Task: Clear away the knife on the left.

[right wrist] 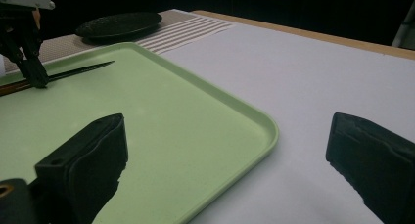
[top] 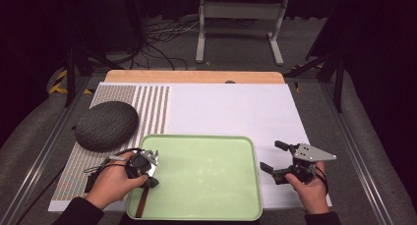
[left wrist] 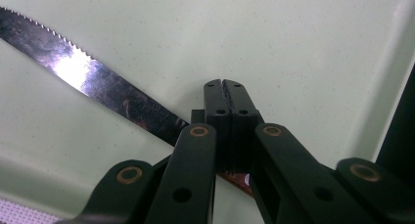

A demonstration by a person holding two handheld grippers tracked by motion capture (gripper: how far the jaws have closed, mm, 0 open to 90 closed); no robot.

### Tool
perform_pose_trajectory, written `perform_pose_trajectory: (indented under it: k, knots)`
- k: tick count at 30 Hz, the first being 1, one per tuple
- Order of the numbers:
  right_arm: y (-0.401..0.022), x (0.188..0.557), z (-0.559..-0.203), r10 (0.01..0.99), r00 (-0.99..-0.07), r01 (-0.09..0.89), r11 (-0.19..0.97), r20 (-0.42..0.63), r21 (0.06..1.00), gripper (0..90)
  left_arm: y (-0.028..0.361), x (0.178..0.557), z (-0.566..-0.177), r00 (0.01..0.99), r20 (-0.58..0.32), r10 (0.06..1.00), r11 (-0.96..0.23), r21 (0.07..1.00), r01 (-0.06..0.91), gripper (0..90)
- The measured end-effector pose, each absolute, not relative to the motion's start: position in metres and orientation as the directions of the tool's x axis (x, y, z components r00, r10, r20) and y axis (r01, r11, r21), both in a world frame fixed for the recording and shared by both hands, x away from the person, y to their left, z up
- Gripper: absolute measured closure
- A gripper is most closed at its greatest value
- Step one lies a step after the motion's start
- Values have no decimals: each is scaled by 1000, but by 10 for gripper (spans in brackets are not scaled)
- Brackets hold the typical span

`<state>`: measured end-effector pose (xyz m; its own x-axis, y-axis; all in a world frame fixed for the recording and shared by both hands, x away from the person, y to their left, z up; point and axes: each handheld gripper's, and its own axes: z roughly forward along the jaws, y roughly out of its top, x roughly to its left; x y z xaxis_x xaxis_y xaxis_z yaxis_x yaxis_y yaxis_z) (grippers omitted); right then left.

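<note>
A serrated knife (left wrist: 93,84) lies at the left end of a pale green tray (top: 206,176), its brown handle (top: 142,203) toward the near rim and its blade reaching across the tray floor. The left gripper (left wrist: 226,94) stands over the knife where blade meets handle, jaws pressed together; from the right gripper view its tips come down on the knife, though whether they pinch it or merely rest against it cannot be told. The left hand (top: 110,183) angles in from the tray's near left corner, tilting the tool downward, likely to pin or lift the knife. Off the tray's right edge, the right gripper (top: 275,158) waits low over the white table cover (top: 231,107), jaws spread wide and holding nothing, pointed toward the tray. A dark textured plate (top: 106,125) sits on a striped mat (top: 152,107) beyond the left hand.
</note>
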<state>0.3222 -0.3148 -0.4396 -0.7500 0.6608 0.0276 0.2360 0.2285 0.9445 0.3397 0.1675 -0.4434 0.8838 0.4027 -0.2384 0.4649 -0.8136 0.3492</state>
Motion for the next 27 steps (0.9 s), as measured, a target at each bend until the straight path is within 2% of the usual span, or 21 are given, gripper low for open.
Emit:
perform_pose_trajectory:
  k: [27]
  knots:
    - [-313,323,-440,658,-752,241,230,32,943,28,180,335,-442,870,-227,437,-808,324,491,899]
